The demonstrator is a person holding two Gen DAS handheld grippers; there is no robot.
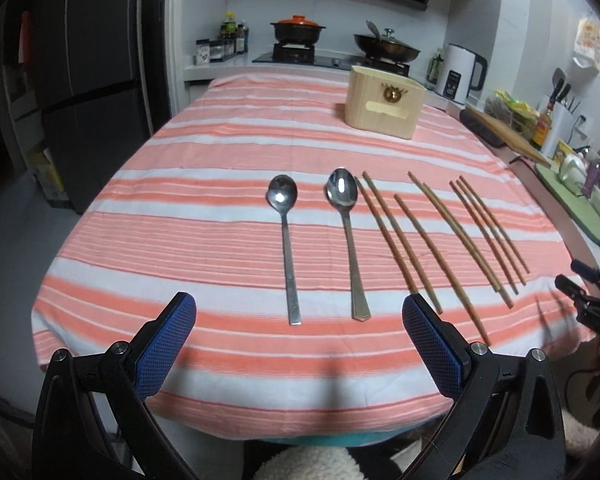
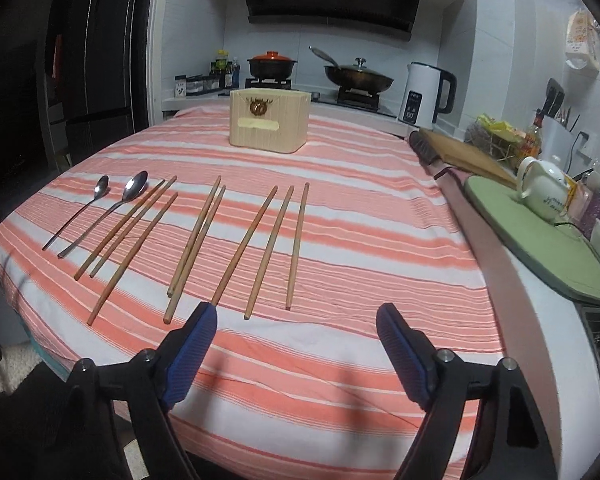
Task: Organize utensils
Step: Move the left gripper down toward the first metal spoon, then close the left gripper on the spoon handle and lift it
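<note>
Hovering level over the near table (image 1: 100, 240) edge, both grippers (image 1: 299, 316) (image 2: 296, 322) gape wide, empty, facing spoons (image 1: 284, 236) and chopsticks (image 2: 260, 248).

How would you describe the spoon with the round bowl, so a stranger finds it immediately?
On the striped tablecloth, utensils lie in a row in front of the wooden box. The round-bowl spoon is the outermost piece at the left end. Its neighbour, the oval spoon, has a flared handle, while this one has a straight, flat handle.
</note>
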